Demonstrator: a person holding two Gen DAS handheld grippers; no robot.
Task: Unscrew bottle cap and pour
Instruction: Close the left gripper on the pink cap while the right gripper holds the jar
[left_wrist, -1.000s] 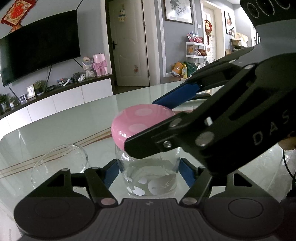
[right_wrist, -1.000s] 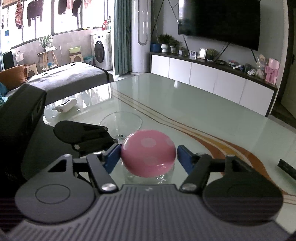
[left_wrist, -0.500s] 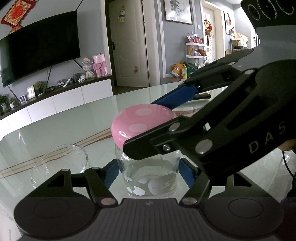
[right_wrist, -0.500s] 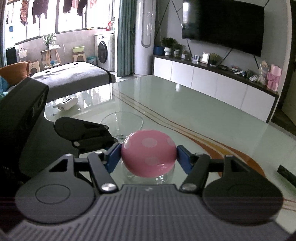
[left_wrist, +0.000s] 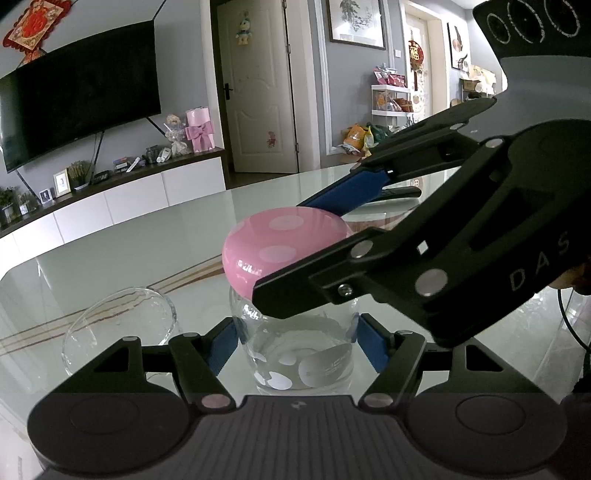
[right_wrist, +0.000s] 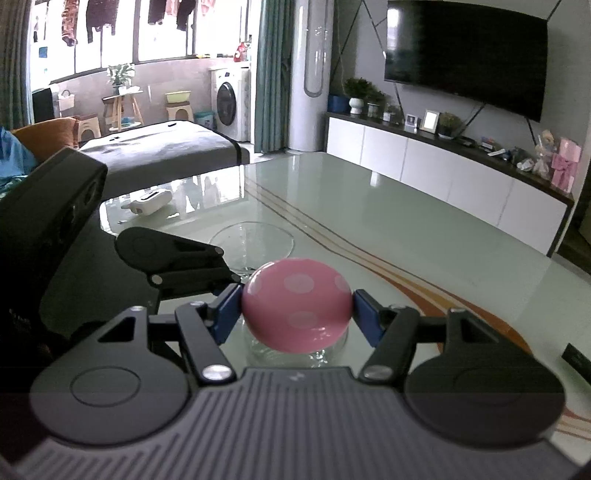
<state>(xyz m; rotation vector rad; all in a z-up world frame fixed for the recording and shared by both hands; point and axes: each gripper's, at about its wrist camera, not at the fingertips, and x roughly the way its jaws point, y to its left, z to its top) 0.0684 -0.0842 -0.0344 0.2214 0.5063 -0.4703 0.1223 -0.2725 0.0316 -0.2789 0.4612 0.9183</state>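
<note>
Clear round bottle (left_wrist: 295, 347) upright, left gripper (left_wrist: 293, 341) clamped on body, right gripper (right_wrist: 295, 310) clamped on white-dotted pink cap (right_wrist: 296, 304), empty glass bowl (left_wrist: 118, 325) at 9 o'clock

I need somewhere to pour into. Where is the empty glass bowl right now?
In the left wrist view the glass bowl sits on the table, left of the clear bottle; in the right wrist view it lies just beyond the pink cap.

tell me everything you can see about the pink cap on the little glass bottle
The pink cap is a glossy, rounded dome like a mushroom top, pink with paler pink spots, probably plastic. It sits level on the clear glass bottle, wider than the neck and not yet off. The right gripper clamps it, one blue pad on each side. Below, the left gripper grips the bottle's body, which stands upright on the glossy table.
</note>
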